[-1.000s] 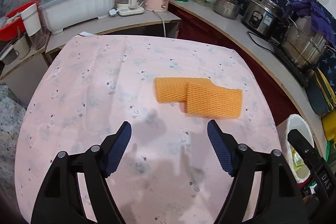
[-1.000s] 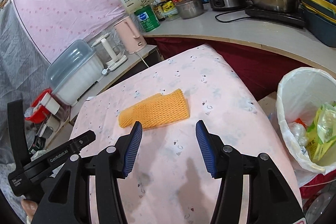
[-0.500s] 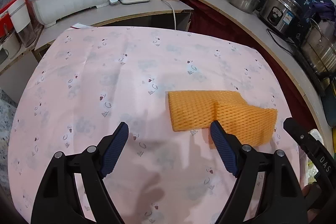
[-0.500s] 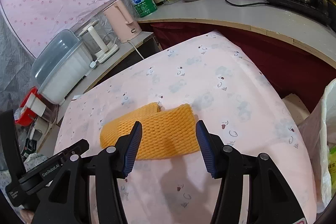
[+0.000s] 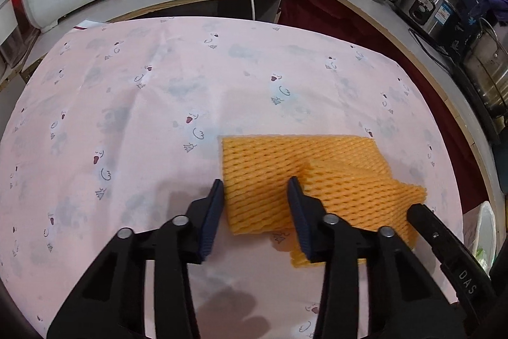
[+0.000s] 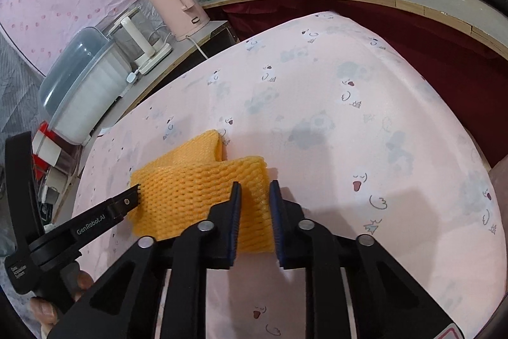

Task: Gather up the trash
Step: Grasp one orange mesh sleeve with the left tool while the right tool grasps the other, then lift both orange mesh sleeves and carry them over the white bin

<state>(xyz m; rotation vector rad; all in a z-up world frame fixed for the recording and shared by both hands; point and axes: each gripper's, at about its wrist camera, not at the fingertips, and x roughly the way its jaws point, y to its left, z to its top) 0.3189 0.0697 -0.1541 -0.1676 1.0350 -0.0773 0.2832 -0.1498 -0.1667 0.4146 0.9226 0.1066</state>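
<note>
Two orange foam net sleeves lie overlapped on the pink tablecloth [image 5: 127, 116]. In the left wrist view my left gripper [image 5: 255, 189] has its jaws narrowed around the near end of the left sleeve [image 5: 260, 167]; the other sleeve [image 5: 365, 196] overlaps it on the right. In the right wrist view my right gripper [image 6: 255, 193] has its jaws pressed on the right end of the front sleeve [image 6: 197, 193]. The back sleeve [image 6: 197, 148] pokes out behind. The left gripper's finger also shows in the right wrist view [image 6: 127, 205] touching the sleeves' left end.
A white-lined trash bin [image 5: 485, 227] stands off the table's right edge. Behind the table a counter holds a pink kettle [image 6: 177, 8], a covered dish rack [image 6: 85, 84], a rice cooker [image 5: 431, 5] and steel pots [image 5: 489, 69].
Both grippers moved forward and down onto the sleeves. Both sets of jaws closed from wide open: the left around the left sleeve, the right onto the front sleeve's end.
</note>
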